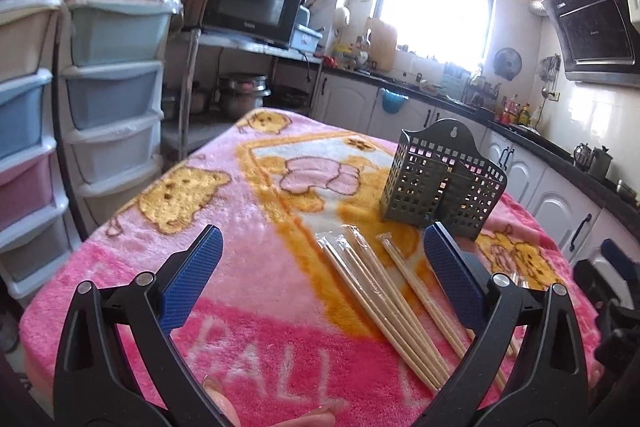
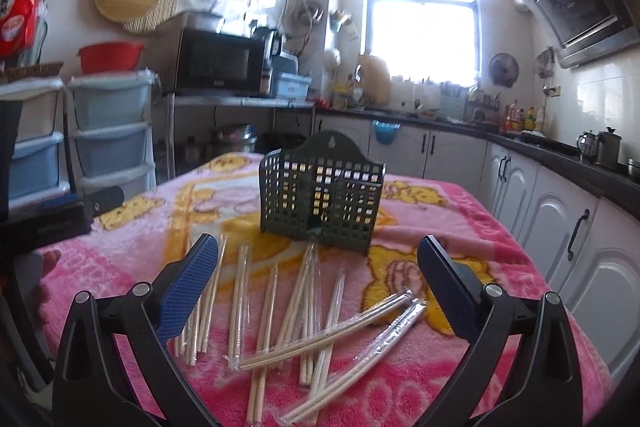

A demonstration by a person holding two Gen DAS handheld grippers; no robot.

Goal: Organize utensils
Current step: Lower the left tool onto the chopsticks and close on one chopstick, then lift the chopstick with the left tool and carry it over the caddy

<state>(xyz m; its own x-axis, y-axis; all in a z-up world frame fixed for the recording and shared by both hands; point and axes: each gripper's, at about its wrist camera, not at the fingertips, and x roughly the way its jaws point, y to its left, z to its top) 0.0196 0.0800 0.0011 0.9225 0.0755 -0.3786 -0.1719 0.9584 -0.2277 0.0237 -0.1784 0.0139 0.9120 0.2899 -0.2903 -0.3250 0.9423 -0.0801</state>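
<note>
While both the left gripper [image 1: 322,247] and right gripper [image 2: 318,259] are held spread wide and empty, wrapped chopsticks [image 2: 304,311] are seen scattered on the pink blanket [image 2: 472,227] before the upright holder [image 2: 320,195].

The left gripper [image 1: 322,251] hangs wide open over the pink blanket [image 1: 256,227]; wrapped chopsticks [image 1: 384,307] lie between its fingers, the utensil holder [image 1: 436,183] just beyond.

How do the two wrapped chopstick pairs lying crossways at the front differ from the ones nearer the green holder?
The crossways chopstick pairs lie slanted toward the right, one resting over other sticks; the chopsticks near the holder run roughly front to back toward the utensil holder. The crossways pairs' plastic sleeves are plainer to see. Both sorts are pale wood, lying on the pink blanket.
</note>
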